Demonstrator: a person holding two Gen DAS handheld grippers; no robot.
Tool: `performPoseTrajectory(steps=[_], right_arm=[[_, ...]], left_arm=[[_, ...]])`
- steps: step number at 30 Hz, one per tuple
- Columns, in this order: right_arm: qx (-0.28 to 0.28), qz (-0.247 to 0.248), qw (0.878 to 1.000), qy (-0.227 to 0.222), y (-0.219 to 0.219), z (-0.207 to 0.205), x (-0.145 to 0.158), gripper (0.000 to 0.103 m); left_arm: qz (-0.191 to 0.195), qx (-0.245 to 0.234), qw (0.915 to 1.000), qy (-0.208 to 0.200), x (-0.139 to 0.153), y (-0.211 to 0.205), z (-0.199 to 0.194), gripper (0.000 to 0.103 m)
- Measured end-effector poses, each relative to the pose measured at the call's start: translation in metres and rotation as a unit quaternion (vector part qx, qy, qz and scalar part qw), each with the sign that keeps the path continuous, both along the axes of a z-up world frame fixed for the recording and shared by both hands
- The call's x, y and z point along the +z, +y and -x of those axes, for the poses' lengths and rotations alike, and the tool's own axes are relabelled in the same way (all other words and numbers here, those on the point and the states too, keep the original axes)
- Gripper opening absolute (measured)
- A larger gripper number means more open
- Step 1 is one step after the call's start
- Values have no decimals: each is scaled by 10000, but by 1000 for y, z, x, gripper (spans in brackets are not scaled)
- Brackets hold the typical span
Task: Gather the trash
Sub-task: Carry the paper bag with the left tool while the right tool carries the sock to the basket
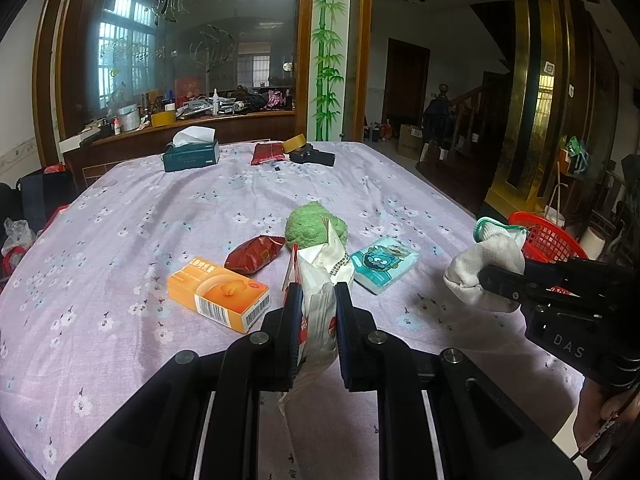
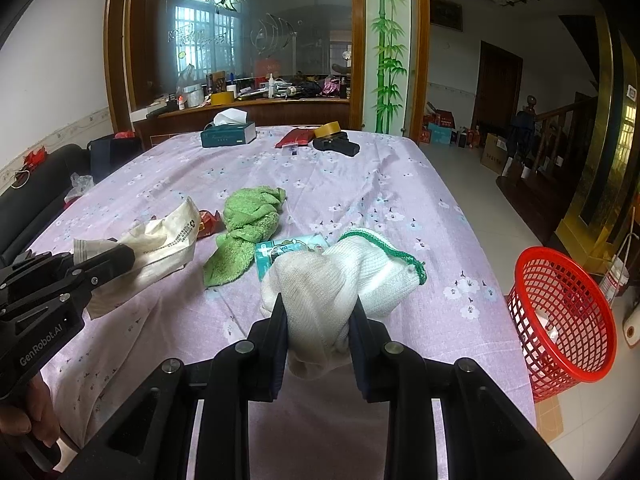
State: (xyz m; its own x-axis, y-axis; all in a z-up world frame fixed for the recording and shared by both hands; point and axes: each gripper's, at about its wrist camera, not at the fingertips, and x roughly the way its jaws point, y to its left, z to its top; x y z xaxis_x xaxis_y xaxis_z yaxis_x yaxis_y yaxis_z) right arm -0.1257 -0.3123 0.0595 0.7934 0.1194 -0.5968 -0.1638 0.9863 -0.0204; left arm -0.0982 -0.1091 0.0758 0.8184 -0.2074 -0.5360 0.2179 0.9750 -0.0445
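My left gripper [image 1: 318, 296] is shut on a crumpled white paper wrapper [image 1: 320, 276] and holds it above the table; it also shows in the right wrist view [image 2: 160, 246]. My right gripper [image 2: 320, 308] is shut on a white knit glove with a green cuff [image 2: 340, 276], also seen in the left wrist view [image 1: 484, 264]. On the purple flowered tablecloth [image 1: 140, 220] lie an orange box [image 1: 218, 294], a red snack wrapper [image 1: 254, 254], a green towel [image 2: 248, 224] and a light blue tissue pack [image 1: 384, 264]. A red mesh basket [image 2: 560, 316] stands on the floor right of the table.
At the table's far end lie a dark green tissue box [image 2: 228, 134], a red pouch [image 2: 294, 138], a tape roll [image 2: 327, 129] and a black object [image 2: 336, 145]. A cluttered wooden counter [image 2: 256, 104] stands behind. A black sofa [image 2: 36, 200] is at the left.
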Motion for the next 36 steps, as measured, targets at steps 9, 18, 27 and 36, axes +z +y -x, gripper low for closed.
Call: performPoseTrajectory(steps=[9,18,27,36], right_arm=[[-44,-24,10000,-14,-5,2,0,30],[-411,-428,9981,-176,-54,9,21,30],[-1349,-806,9867,-407,-158,21,45,30],[-1842,-1257,9745,-253,-247,17,42,31]], left_arm=[[-7,-7,10000,-4,0,-2,0,15],[-89,-437,9988,-194,19,-43,-5,15],[167,-1391,9900,132,41,-121,-26,15],[210,-2193,9749,320,49,-222,-46,15]])
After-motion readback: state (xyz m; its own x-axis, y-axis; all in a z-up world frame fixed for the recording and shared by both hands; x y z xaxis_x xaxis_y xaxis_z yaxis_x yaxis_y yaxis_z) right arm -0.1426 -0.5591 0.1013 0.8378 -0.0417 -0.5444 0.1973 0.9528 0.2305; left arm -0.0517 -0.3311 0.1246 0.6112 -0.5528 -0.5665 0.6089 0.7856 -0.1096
